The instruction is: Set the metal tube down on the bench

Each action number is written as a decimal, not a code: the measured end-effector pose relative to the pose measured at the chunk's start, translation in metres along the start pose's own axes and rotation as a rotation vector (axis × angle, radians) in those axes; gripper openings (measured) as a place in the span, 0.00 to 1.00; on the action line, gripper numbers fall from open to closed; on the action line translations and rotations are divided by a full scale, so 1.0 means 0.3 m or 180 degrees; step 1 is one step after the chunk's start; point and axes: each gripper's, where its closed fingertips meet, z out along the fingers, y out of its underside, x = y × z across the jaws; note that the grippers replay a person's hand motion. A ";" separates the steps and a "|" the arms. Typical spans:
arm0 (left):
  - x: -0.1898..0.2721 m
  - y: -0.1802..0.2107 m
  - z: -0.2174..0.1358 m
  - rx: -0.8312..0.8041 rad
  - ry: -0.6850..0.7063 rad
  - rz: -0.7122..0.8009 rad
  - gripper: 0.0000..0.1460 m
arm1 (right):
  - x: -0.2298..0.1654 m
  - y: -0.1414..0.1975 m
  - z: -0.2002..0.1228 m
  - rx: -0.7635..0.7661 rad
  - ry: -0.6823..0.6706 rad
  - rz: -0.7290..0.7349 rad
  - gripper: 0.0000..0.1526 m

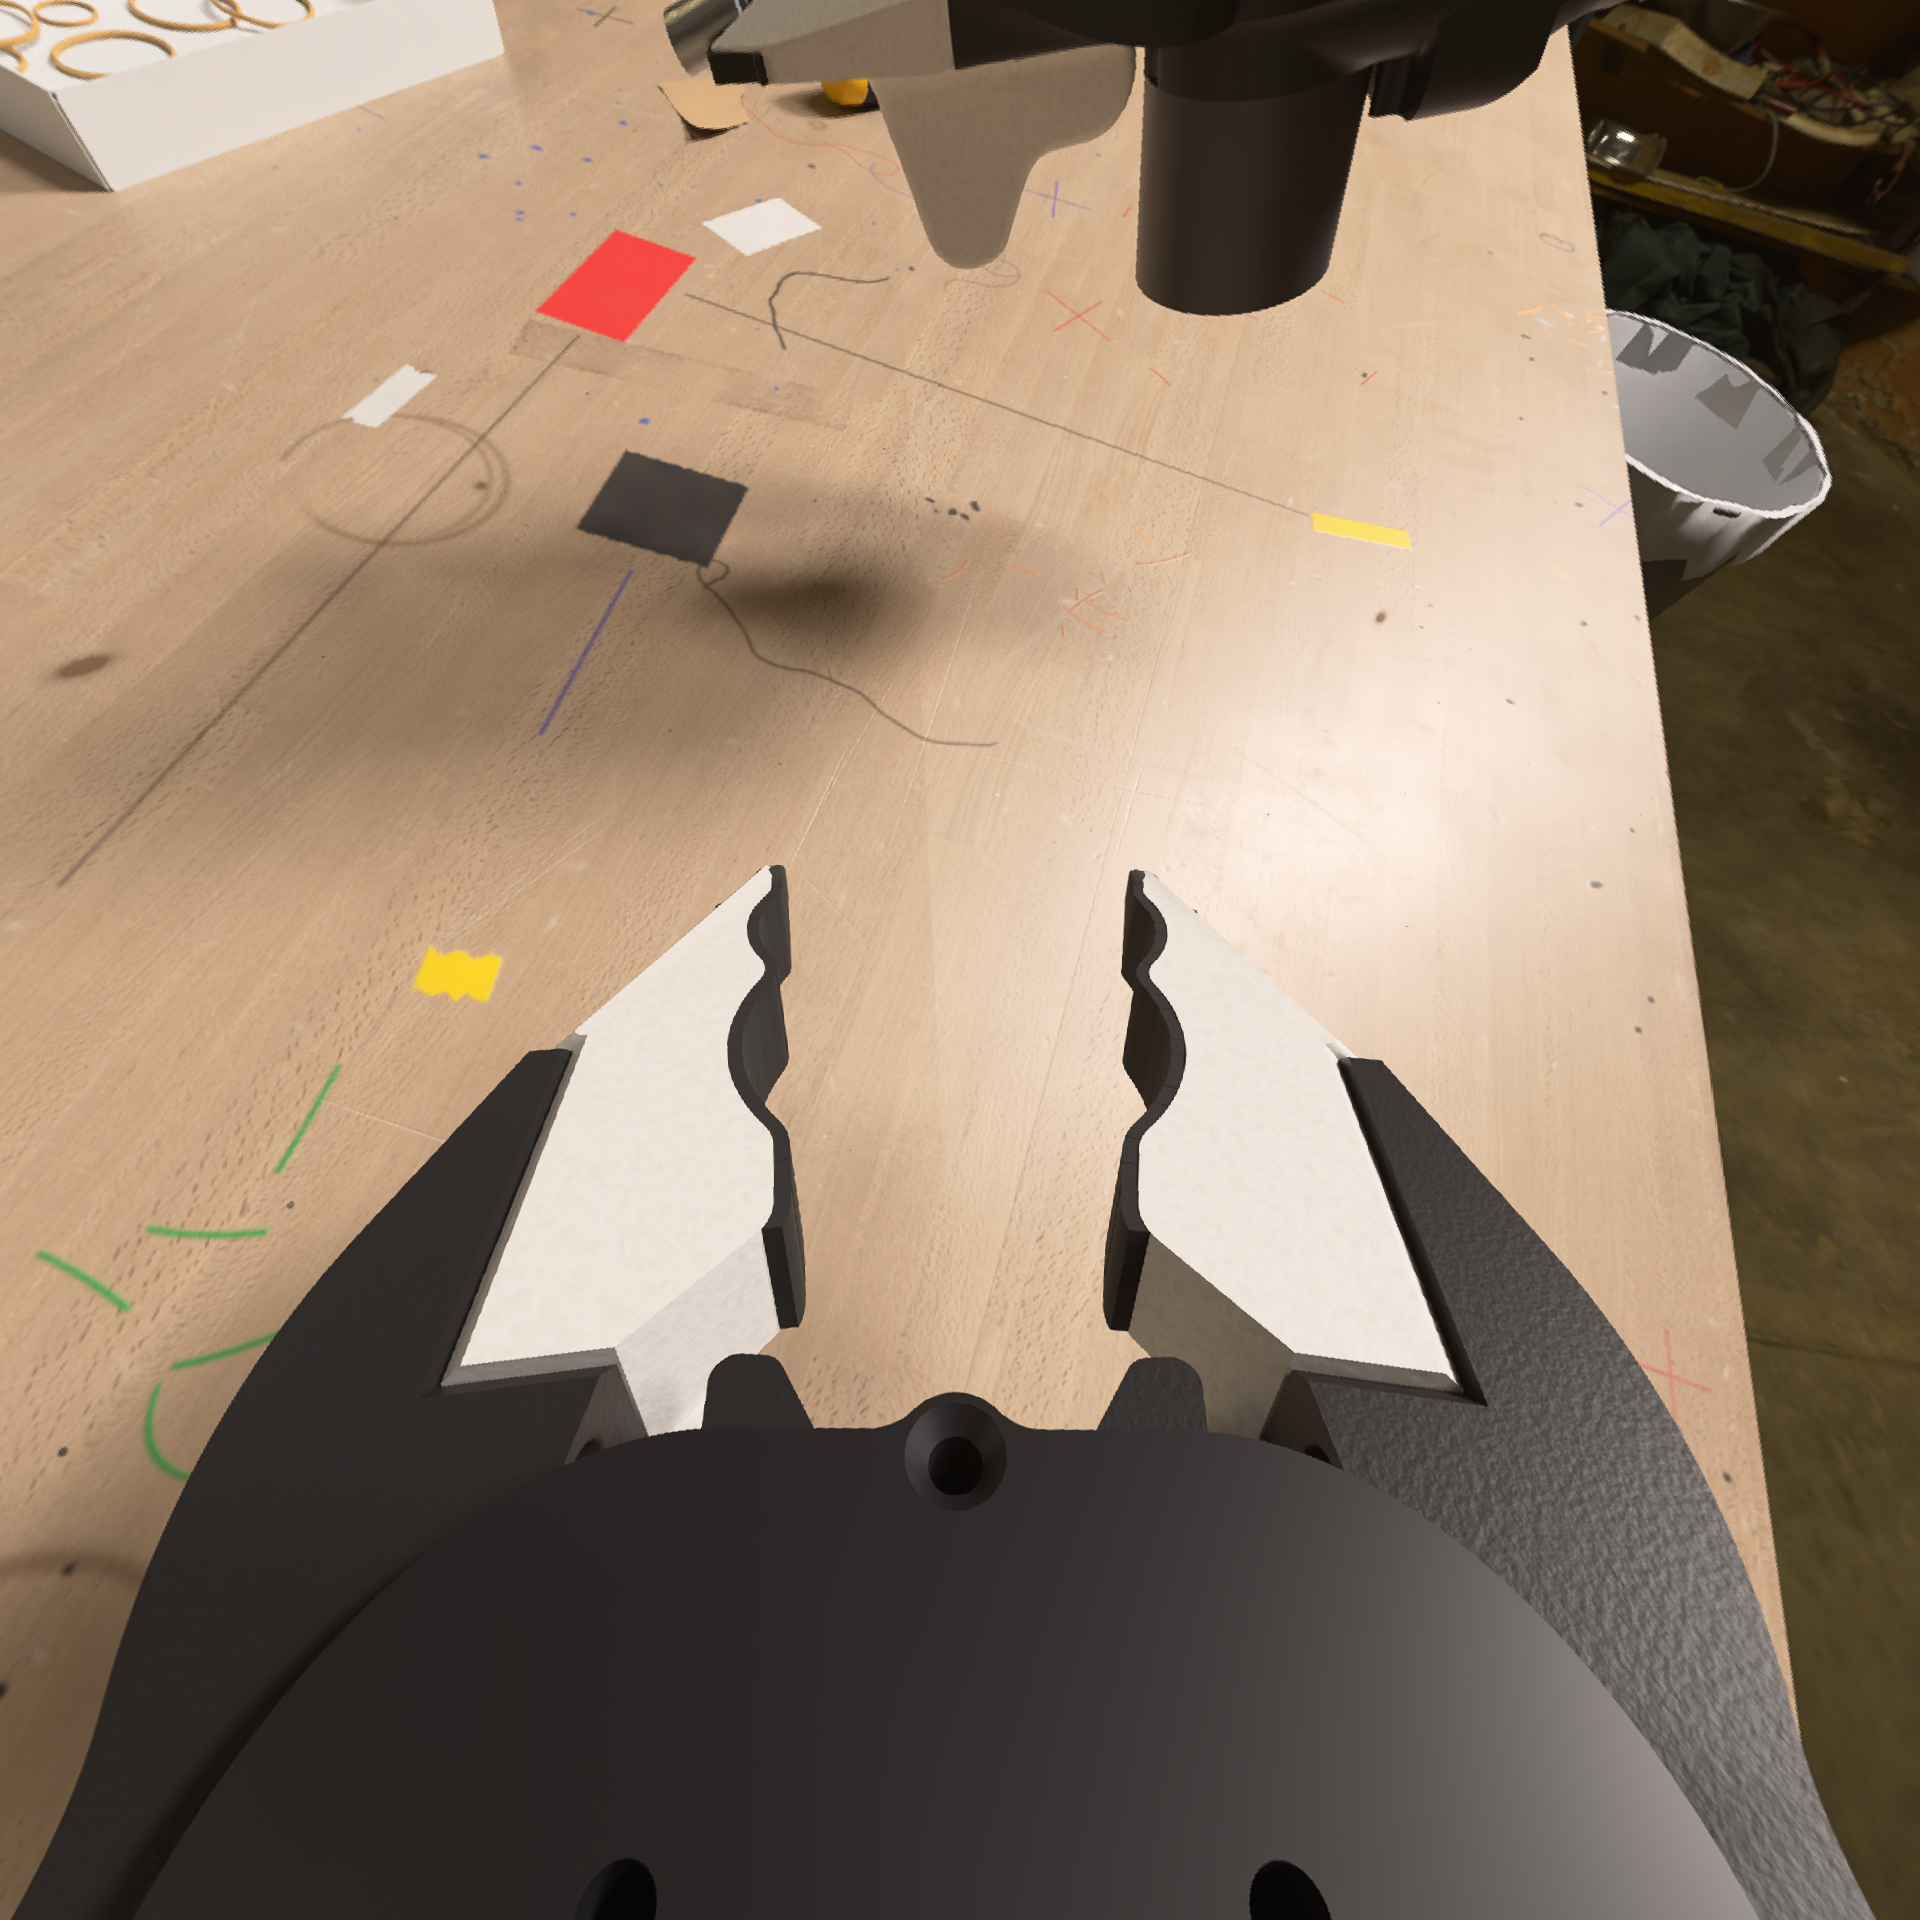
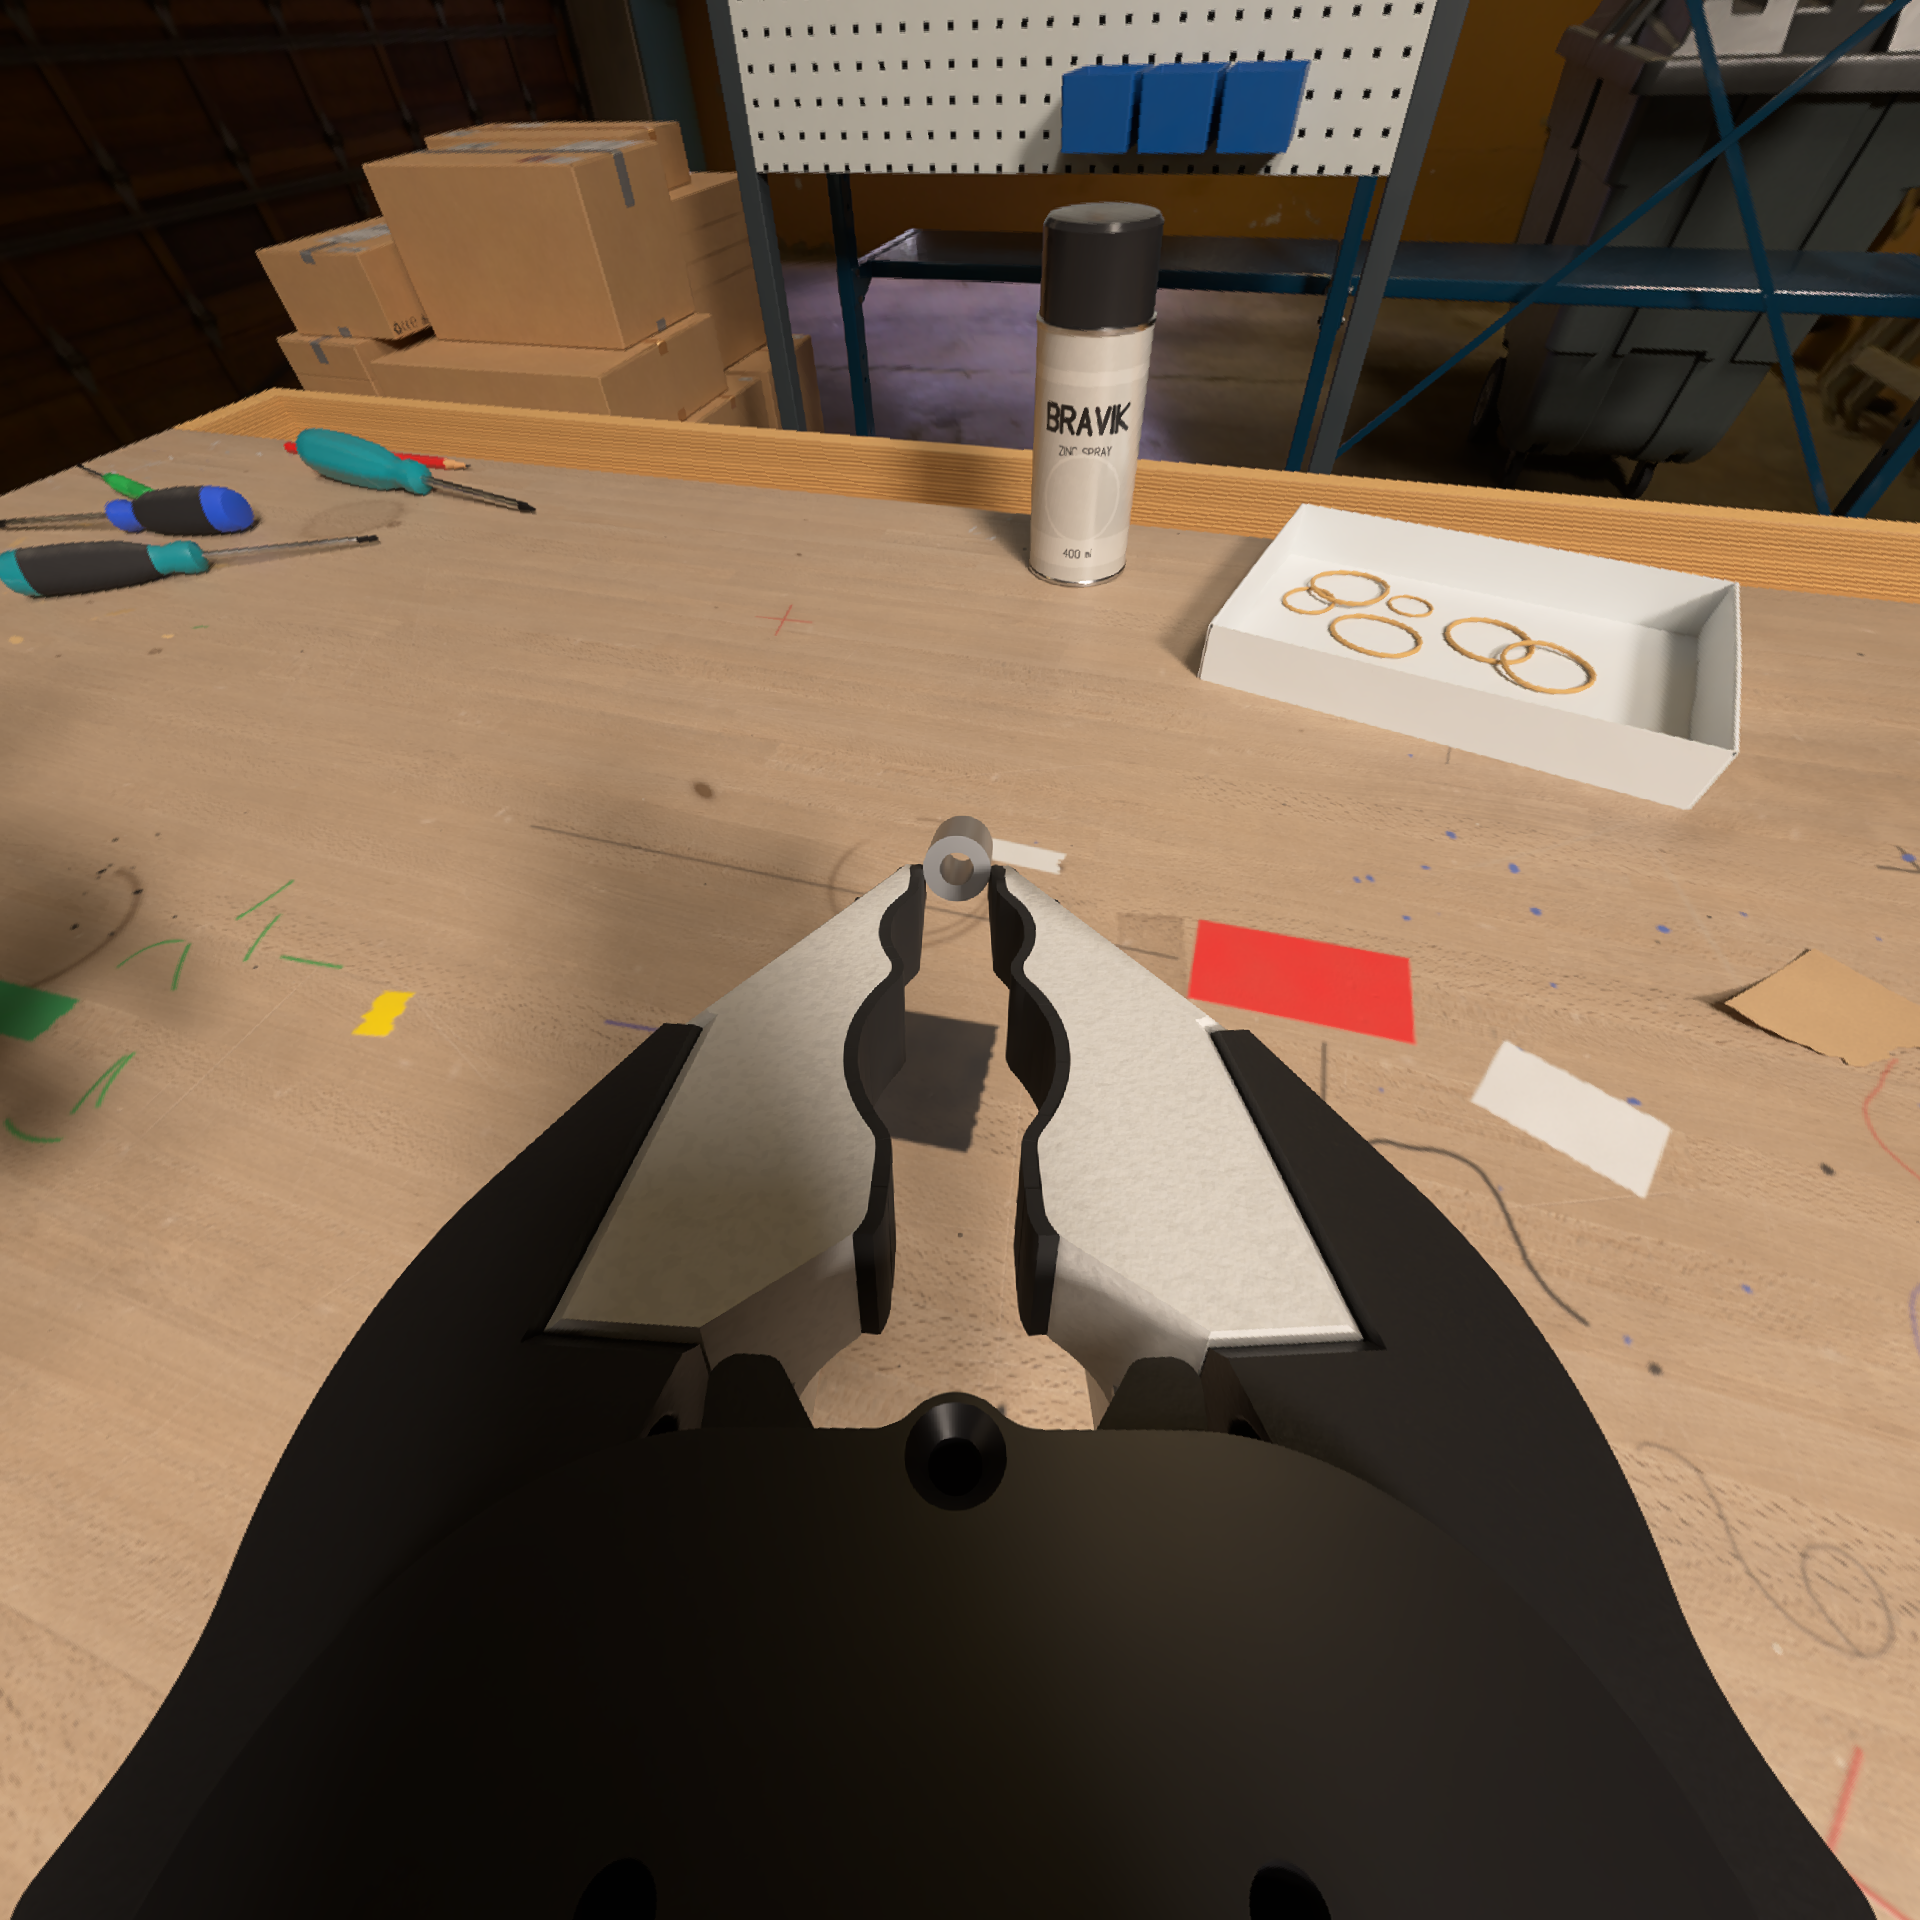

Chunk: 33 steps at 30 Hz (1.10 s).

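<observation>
while the right gripper (image 2: pixel 957 879) pinches the metal tube (image 2: pixel 959 858) at the very tips of its fingers, the short grey piece sits crosswise between them, its open bore facing the camera. the grip is shallow, at the outermost notch rather than the wider hollows further back, which probably makes release easy: a small opening of the jaws should free it. from the right wrist view the tube looks raised above the bench (image 2: pixel 623 727), though how high cannot be told. in the left wrist view the right gripper hangs at the top edge with a bit of the tube (image 1: pixel 694 23) poking out beside it, clear of the wood.

the left gripper (image 1: pixel 956 883) has its fingers spread wide with nothing between them, hovering over a bare stretch of the bench (image 1: pixel 1351 831); it seems to be kept aside, since setting down one small tube needs only one gripper.

below and ahead of the tube lie flat marks only: a red patch (image 2: pixel 1301 979), a white scrap (image 2: pixel 1571 1117) and a strip of white tape (image 2: pixel 1029 857). the spray can (image 2: pixel 1091 395), the white tray (image 2: pixel 1351 727) of rings and the screwdrivers (image 2: pixel 104 566) stand well apart, so the landing spot looks unobstructed. being round, the tube may roll once let go.
</observation>
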 end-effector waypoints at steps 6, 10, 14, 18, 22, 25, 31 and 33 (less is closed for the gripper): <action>0.022 -0.008 -0.006 0.0012 0.0034 0.0063 0.44 | -0.010 0.009 -0.030 -0.0059 -0.0001 0.0004 0.08; 0.031 -0.006 -0.006 0.0001 0.0039 0.0087 0.44 | -0.018 0.014 -0.046 -0.0073 -0.0008 0.0023 0.08; 0.035 -0.002 -0.003 -0.0013 0.0043 0.0099 0.44 | -0.027 0.020 -0.059 -0.0079 -0.0015 0.0020 0.08; 0.038 0.003 -0.001 -0.0027 0.0057 0.0095 0.44 | -0.039 0.023 -0.071 -0.0093 -0.0043 0.0031 0.08; 0.043 0.004 0.000 -0.0040 0.0063 0.0117 0.44 | -0.044 0.024 -0.076 -0.0100 -0.0038 0.0005 0.08; 0.046 0.007 0.003 -0.0055 0.0076 0.0125 0.44 | -0.032 0.008 -0.075 -0.0027 -0.0008 0.0014 0.08; 0.040 0.010 0.004 -0.0067 0.0066 0.0115 0.44 | 0.016 -0.049 -0.048 0.0081 0.0051 0.0026 0.08; 0.035 0.012 0.005 -0.0070 0.0064 0.0100 0.44 | 0.024 -0.043 -0.023 0.0034 0.0047 0.0025 0.08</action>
